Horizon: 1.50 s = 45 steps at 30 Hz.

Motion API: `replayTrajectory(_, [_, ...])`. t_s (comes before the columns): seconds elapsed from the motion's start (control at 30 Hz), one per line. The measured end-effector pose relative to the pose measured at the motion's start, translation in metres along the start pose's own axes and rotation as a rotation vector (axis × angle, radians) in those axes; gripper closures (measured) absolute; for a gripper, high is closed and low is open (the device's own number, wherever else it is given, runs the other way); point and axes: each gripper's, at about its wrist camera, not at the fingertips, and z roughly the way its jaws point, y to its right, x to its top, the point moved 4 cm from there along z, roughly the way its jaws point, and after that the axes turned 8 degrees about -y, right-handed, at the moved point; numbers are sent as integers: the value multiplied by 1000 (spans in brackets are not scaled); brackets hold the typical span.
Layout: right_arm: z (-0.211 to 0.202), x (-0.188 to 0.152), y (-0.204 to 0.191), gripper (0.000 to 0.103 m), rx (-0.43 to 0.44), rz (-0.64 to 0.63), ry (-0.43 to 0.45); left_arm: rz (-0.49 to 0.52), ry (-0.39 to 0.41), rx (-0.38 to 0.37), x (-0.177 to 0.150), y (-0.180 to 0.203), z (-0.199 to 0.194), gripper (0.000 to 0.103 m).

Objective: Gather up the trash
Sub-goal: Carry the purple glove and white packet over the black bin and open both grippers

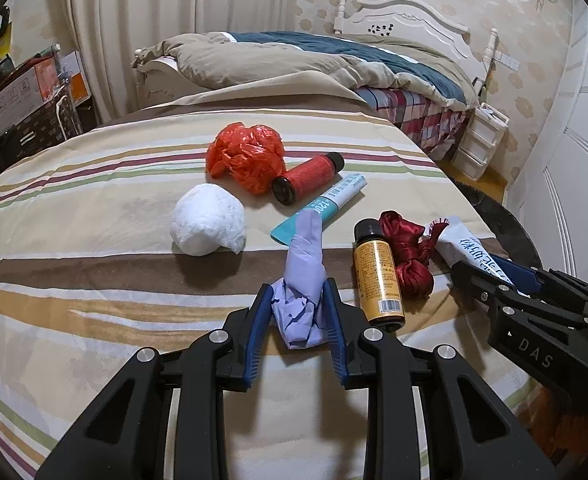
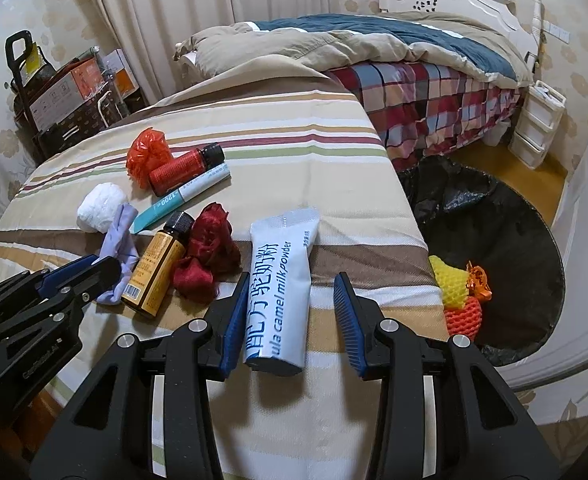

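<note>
The striped sheet (image 1: 94, 184) covers the flat surface where the trash lies; off its edge at 3 o'clock in the right wrist view stands a black-lined trash bin (image 2: 505, 240) holding yellow and orange foam fruit nets (image 2: 457, 296).

On the sheet, a white milk powder pouch (image 2: 280, 292) reads "camel milk powder" in blue beside Chinese characters. It lies between the right gripper (image 2: 292, 316), whose jaws stand wide open, the left pad touching or just beside the pouch, the right pad well apart from it.

At 10 o'clock from the pouch sit a crumpled dark red cloth (image 2: 210, 252) and a yellow bottle (image 2: 156, 266) with a black cap and barcode. The left gripper (image 1: 298, 312) has its jaws closed on a crumpled lilac glove (image 1: 301, 280).

Farther back in the left wrist view lie a white paper wad (image 1: 208, 226), an orange plastic bag (image 1: 248, 158), a red bottle (image 1: 307, 178) and a teal-and-white tube (image 1: 321, 208) marked "120".
</note>
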Motion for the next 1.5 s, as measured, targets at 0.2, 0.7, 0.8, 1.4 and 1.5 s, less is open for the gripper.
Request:
replayTrajectory(0.2, [0,0,-1,80,5,-8,0,-12,6,1,-2,-4,-2,74])
replayTrajectory(0.7, [-22,-4,2,82,23,6,51,-29,68,-14,-2,-4,-33,74])
replayTrajectory(0.8, [-30,-5,7,82,23,14,67,-23,88,-24,2,2,-40,74])
replayTrajectory(1.4, [-63,7,97,82,-97,143,152,137,142,-107,35,101,-33,74])
replayTrajectory(1.5, [-59,10,115,82,-115,168,150,163,136,-109,43,121,-21,74])
